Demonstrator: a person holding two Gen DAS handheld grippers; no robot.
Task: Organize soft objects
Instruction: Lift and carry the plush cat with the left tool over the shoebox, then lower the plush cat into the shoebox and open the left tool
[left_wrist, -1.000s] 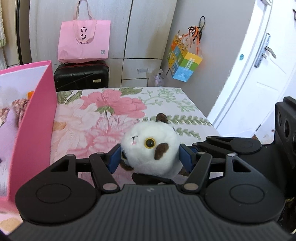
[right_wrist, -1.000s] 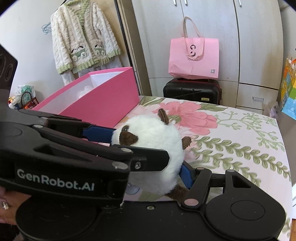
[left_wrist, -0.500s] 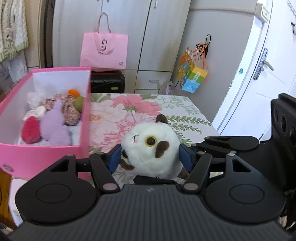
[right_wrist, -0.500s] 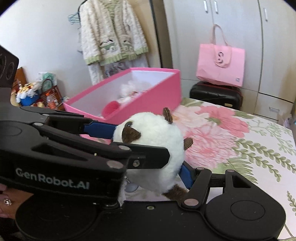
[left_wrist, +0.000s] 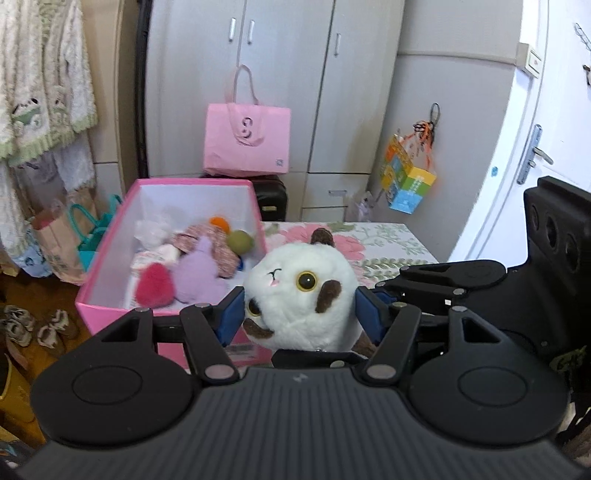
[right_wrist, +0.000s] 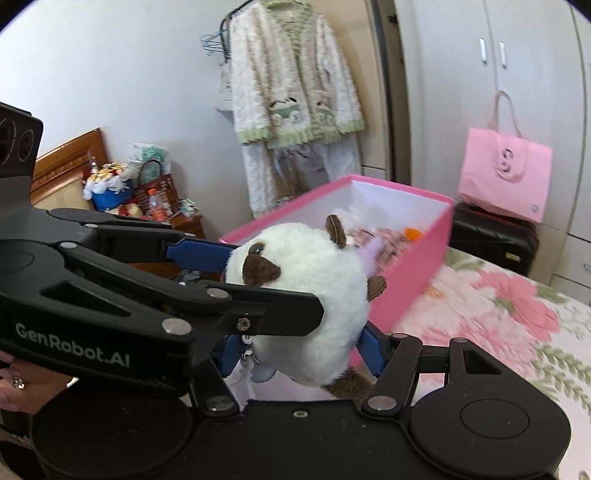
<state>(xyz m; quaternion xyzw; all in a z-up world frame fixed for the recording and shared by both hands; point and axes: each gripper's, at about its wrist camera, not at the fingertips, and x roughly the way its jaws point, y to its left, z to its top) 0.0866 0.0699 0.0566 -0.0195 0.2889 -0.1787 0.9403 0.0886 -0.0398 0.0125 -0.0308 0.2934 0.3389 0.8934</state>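
Swinging toward the pink box (left_wrist: 110, 266), I now see its toys inside where a second ago only its wall showed, both tools pinching the white plush (left_wrist: 301, 295), left tool (left_wrist: 300, 317) and right tool (right_wrist: 295, 350), drop-off seems next.

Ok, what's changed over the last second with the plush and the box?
Both grippers carried the white plush toy up and leftward, off the floral tabletop toward the pink box; the box's inside, with its soft toys, has come into view. Nothing was let go: the left gripper and the right gripper stay clamped on the plush. The pink bag is unmoved.
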